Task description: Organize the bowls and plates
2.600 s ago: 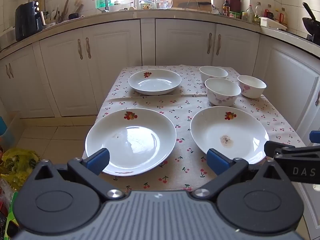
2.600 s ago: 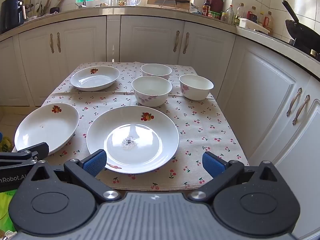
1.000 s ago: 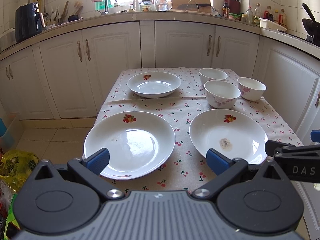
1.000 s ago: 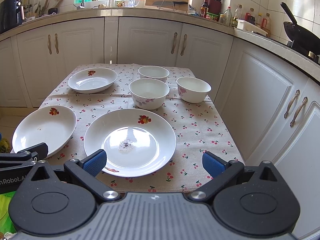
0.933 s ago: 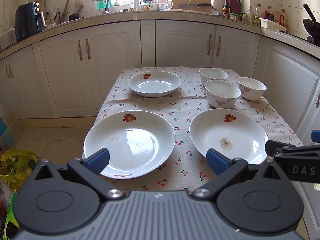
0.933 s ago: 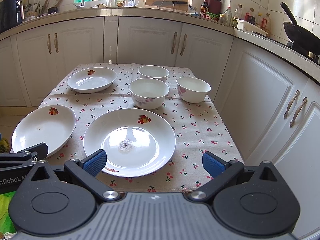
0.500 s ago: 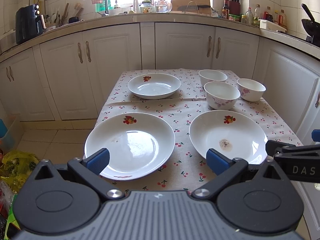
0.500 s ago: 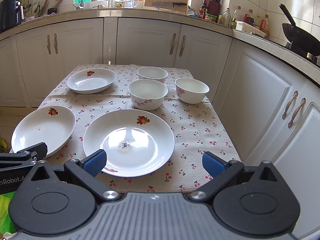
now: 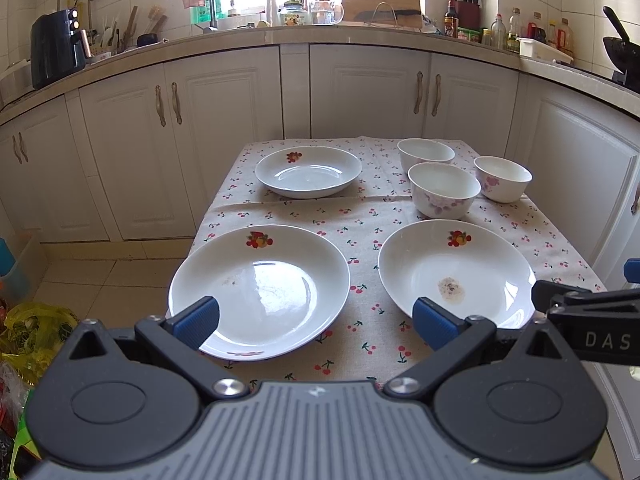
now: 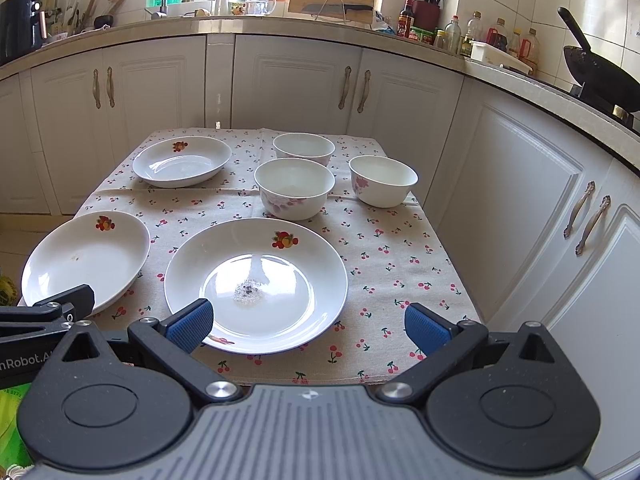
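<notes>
Three white plates with a fruit print lie on a cherry-print tablecloth: a near left plate (image 9: 260, 288) (image 10: 86, 258), a near right plate (image 9: 456, 272) (image 10: 256, 280) with a speck of dirt in its middle, and a smaller far plate (image 9: 308, 172) (image 10: 182, 162). Three white bowls stand at the far right: a back bowl (image 9: 426, 152) (image 10: 304, 148), a middle bowl (image 9: 446, 194) (image 10: 295, 188) and a right bowl (image 9: 503, 178) (image 10: 383, 180). My left gripper (image 9: 316, 318) is open and empty, before the near left plate. My right gripper (image 10: 308, 326) is open and empty, before the near right plate.
The small table (image 9: 372, 216) stands among white kitchen cabinets (image 9: 352, 92) under a cluttered counter. More cabinets (image 10: 560, 216) run close along the table's right side. Tiled floor (image 9: 100, 276) and bags (image 9: 32, 328) lie to the left.
Both grippers have risen slightly and drawn back a little, so the table sits a bit lower in both views. Plates and bowls have not moved.
</notes>
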Available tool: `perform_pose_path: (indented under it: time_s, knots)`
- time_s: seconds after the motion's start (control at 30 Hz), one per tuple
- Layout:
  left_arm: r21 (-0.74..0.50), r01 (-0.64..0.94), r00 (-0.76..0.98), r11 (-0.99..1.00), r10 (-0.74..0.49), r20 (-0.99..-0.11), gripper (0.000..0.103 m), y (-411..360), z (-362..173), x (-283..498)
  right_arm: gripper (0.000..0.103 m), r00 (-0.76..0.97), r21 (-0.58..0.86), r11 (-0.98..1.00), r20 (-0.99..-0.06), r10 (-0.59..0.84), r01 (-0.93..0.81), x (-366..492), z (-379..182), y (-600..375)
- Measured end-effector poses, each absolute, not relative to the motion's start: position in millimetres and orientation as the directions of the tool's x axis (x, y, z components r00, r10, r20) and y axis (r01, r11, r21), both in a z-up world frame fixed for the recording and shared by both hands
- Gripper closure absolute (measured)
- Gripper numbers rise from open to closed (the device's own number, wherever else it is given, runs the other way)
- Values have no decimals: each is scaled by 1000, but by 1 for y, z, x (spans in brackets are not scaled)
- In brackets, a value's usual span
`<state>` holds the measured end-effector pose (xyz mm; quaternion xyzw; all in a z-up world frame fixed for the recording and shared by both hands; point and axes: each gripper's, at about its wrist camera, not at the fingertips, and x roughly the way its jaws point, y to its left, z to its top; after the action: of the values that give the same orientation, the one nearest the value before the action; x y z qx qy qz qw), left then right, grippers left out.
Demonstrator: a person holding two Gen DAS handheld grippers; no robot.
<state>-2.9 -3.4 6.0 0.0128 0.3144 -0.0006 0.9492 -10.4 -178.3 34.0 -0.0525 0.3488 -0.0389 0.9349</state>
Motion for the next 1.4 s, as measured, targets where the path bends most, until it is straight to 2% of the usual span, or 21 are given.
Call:
perform_pose_path:
  time_s: [0.63, 0.9, 1.13, 1.3, 1.4]
  knots:
    - [39, 42, 812, 998, -12, -583, 1, 1, 4, -1, 0, 757, -143, 990, -646, -101, 10, -5, 33, -174]
    - [60, 18, 829, 998, 18, -559, 1, 25, -4, 2, 0, 807, -144, 989, -588, -56, -37, 7, 46, -178]
    - [51, 40, 832, 998, -5, -555, 1, 49, -18, 5, 0, 852, -52, 990, -516, 86, -132, 28, 60, -187]
    - [73, 57, 872, 996, -14, -490, 1, 59, -25, -7, 0, 830, 61, 959, -487, 272, -278, 50, 53, -184]
    - [79, 49, 895, 996, -8, -447, 1, 66, -30, -13, 0, 790, 105, 943, -523, 321, -314, 68, 46, -172]
